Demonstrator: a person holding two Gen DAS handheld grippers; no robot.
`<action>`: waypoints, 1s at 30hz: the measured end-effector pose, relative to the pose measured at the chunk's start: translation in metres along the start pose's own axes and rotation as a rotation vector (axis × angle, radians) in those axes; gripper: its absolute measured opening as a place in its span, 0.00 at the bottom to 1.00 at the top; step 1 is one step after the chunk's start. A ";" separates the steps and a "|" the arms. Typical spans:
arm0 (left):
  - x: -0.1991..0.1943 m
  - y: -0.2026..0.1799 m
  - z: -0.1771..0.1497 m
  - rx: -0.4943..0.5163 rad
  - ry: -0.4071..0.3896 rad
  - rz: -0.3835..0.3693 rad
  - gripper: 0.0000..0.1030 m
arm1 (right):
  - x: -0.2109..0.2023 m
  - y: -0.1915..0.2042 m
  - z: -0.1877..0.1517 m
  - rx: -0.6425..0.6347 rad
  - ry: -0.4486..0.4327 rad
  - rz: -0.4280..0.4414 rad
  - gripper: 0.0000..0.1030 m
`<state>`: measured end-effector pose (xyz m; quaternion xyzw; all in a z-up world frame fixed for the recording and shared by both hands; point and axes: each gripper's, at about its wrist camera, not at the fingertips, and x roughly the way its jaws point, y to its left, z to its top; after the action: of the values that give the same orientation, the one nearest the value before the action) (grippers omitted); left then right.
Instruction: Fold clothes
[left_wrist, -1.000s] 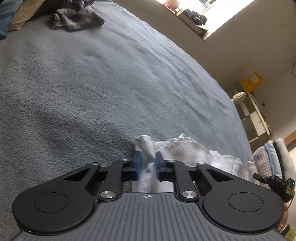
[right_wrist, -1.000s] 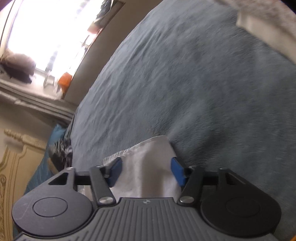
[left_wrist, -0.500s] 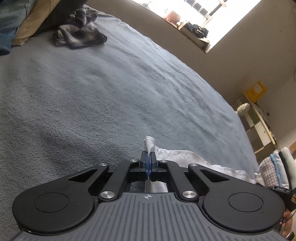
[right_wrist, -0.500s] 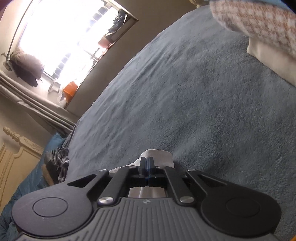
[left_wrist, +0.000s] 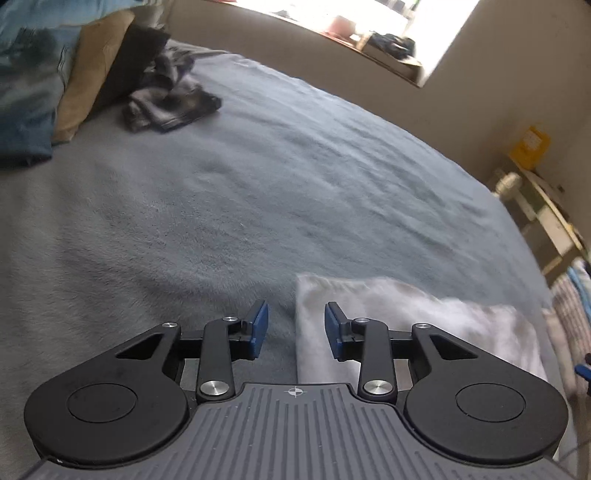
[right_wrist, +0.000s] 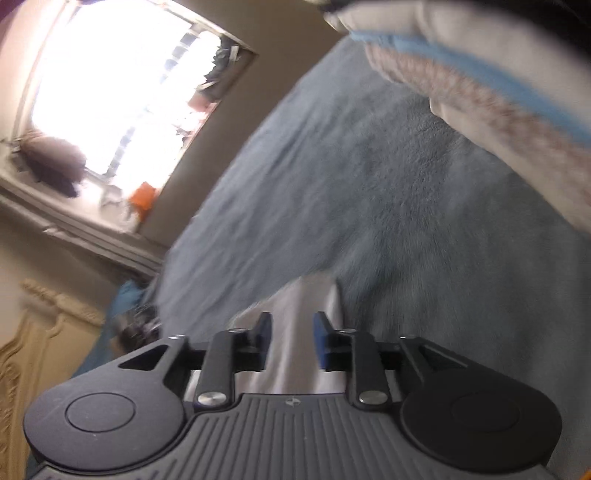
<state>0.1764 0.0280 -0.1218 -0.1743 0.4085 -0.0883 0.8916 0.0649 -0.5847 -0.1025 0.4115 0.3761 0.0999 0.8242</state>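
Both jaws released: left gripper (left_wrist: 295, 329) and right gripper (right_wrist: 291, 339) spread over white garment (left_wrist: 388, 310) (lying flat on grey blanket (left_wrist: 258, 192)), gripping nothing.

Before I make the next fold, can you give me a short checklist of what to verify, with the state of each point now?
1. Left gripper open: ok, nothing between its fingers.
2. Right gripper open: ok, the white cloth shows through the gap, not pinched.
3. White cloth lying on the grey blanket: ok.
4. Cloth edge straight and flat: cannot tell, the pictures are blurred.
5. Free blanket ahead for the fold: ok.
6. Dark plaid garment away from the working area: ok, it lies far off near the pillows.
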 end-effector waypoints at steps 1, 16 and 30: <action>-0.008 -0.002 -0.003 0.012 0.027 -0.020 0.36 | -0.009 0.000 -0.004 0.005 0.004 0.006 0.33; -0.053 -0.020 -0.091 0.092 0.303 -0.130 0.39 | -0.008 -0.009 -0.079 -0.171 0.129 -0.124 0.00; -0.079 0.006 -0.091 0.042 0.230 -0.148 0.38 | -0.046 -0.069 -0.096 0.220 -0.059 -0.006 0.05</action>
<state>0.0562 0.0354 -0.1236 -0.1738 0.4920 -0.1816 0.8335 -0.0445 -0.5932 -0.1656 0.5012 0.3616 0.0434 0.7850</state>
